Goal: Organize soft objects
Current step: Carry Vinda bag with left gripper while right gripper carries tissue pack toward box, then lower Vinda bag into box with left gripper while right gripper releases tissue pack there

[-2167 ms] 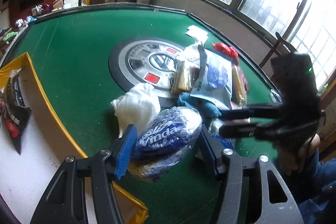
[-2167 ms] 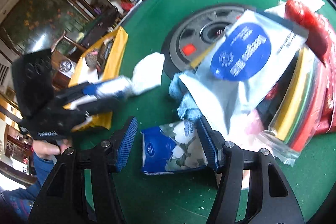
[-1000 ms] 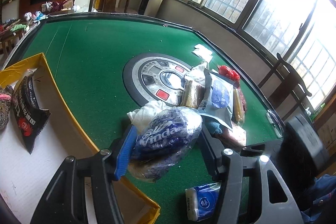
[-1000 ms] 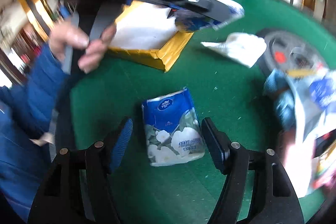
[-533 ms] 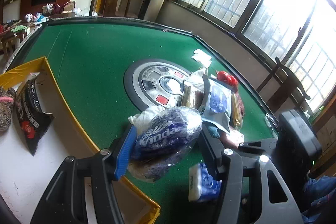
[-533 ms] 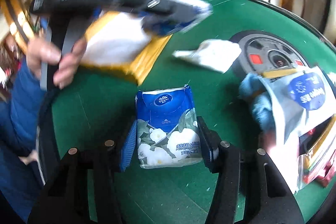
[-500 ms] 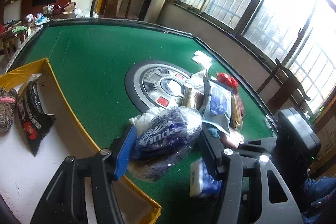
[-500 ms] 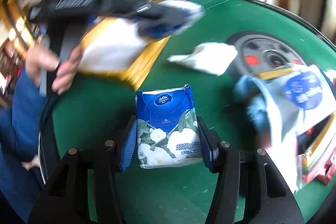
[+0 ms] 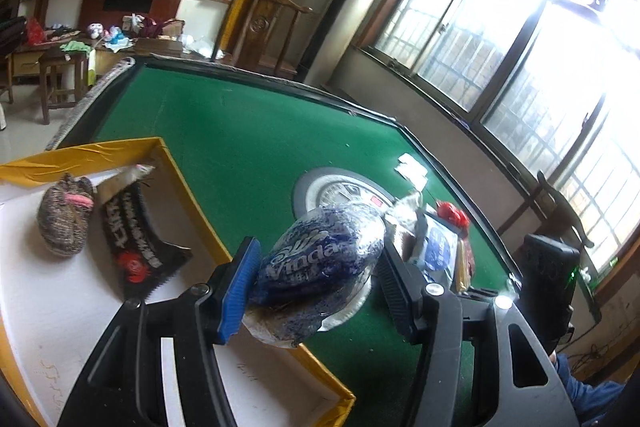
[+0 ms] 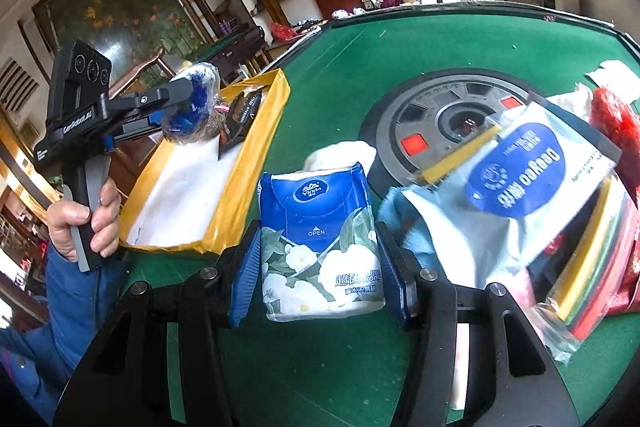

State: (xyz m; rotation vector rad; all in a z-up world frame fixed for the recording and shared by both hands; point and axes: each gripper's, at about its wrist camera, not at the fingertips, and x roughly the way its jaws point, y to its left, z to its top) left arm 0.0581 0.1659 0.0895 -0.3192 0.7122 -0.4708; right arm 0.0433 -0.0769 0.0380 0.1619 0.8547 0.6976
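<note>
My left gripper (image 9: 316, 261) is shut on a rounded blue-and-clear Vinda bag (image 9: 320, 283), held in the air above the near rim of the yellow-edged box (image 9: 192, 187). From the right wrist view that bag (image 10: 198, 87) hangs over the box (image 10: 248, 183), with a hand (image 10: 86, 223) on the left gripper's grip. My right gripper (image 10: 318, 243) is shut on a blue tissue pack with white flowers (image 10: 320, 251); both blue pads press its sides, just above the green table (image 10: 400, 43).
Inside the box lie a knitted pouch (image 9: 66, 221) and a black snack packet (image 9: 134, 239). Right of the tissue pack is a pile: white cloth (image 10: 340, 151), blue cloth (image 10: 400, 223), Deeyoo pouch (image 10: 520, 171), red item (image 10: 616, 123). A round grey hub (image 10: 452, 119) sits mid-table.
The right gripper closed on the flowered tissue pack and rolled level. The left gripper carried the Vinda bag left and slightly up, so more of the box lies beneath it.
</note>
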